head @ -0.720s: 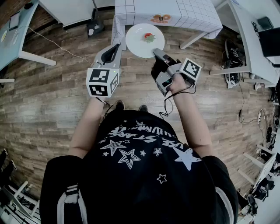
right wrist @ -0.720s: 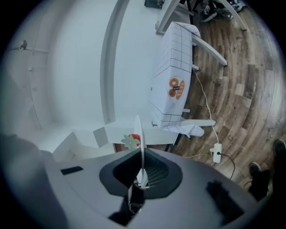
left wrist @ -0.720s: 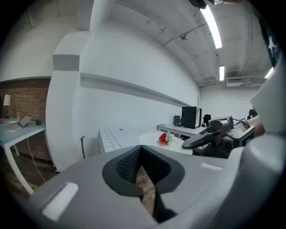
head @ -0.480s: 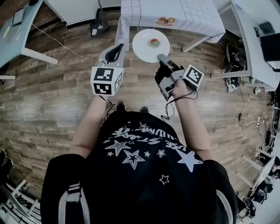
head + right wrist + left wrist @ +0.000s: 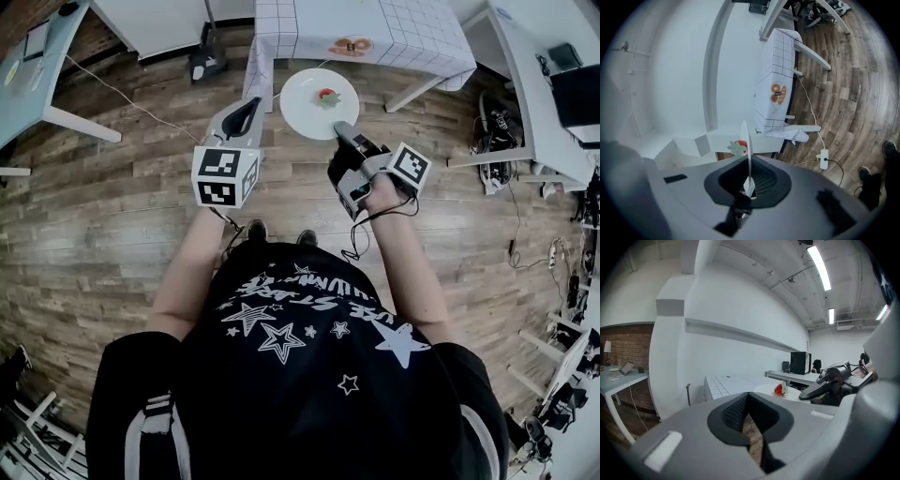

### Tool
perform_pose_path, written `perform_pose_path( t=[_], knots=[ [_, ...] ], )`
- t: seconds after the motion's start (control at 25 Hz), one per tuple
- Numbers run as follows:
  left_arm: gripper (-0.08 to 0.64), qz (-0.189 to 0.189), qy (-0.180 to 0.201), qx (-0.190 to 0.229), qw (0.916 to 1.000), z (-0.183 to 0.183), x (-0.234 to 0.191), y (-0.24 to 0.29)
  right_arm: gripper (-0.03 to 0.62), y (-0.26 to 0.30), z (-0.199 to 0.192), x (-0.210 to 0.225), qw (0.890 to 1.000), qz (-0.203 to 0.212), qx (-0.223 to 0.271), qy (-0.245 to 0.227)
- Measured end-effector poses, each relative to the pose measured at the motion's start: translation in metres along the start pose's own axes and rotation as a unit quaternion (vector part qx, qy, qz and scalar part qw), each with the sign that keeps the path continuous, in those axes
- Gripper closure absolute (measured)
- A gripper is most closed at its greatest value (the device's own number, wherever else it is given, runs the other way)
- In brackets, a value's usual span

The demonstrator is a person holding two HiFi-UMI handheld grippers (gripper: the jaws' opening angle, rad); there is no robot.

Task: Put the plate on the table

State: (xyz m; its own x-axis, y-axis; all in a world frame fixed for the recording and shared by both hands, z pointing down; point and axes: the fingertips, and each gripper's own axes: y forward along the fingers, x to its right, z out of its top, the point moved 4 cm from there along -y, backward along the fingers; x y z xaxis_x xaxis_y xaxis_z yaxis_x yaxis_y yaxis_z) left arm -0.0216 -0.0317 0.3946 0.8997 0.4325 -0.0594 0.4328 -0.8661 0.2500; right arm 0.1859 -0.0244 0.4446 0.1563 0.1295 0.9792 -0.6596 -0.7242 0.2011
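A white plate (image 5: 314,111) carrying a red strawberry with a green leaf (image 5: 327,95) hangs in the air just in front of the table. My right gripper (image 5: 338,128) is shut on the plate's near rim. In the right gripper view the plate (image 5: 748,140) shows edge-on between the pads, with the strawberry (image 5: 739,146) beside it. My left gripper (image 5: 247,106) is left of the plate, apart from it, shut with nothing held. The left gripper view shows the plate (image 5: 765,389), the strawberry (image 5: 779,390) and the table (image 5: 724,383). The table (image 5: 412,33) has a white grid cloth.
An orange item (image 5: 351,45) lies near the table's front edge. A black power brick (image 5: 207,64) and a cable lie on the wood floor left of the table. Other white desks (image 5: 530,89) stand at the right and at the far left (image 5: 28,89).
The plate stays in my right gripper's grip. Both grippers and the plate have shifted only slightly in the head view, in front of the table's edge.
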Motion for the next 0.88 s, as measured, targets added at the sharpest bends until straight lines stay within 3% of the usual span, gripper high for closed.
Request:
perform_pose_path(
  t=[0.48, 0.88],
  knots=[
    [0.551, -0.007, -0.002, 0.006, 1.0, -0.012, -0.023, -0.031, 0.571, 0.017, -0.021, -0.01, 1.0, 0.002, 0.009, -0.013],
    [0.551, -0.02, -0.021, -0.002, 0.9996, -0.015, -0.088, -0.029, 0.57, 0.059, -0.033, -0.018, 0.999, -0.011, 0.041, 0.0]
  ],
)
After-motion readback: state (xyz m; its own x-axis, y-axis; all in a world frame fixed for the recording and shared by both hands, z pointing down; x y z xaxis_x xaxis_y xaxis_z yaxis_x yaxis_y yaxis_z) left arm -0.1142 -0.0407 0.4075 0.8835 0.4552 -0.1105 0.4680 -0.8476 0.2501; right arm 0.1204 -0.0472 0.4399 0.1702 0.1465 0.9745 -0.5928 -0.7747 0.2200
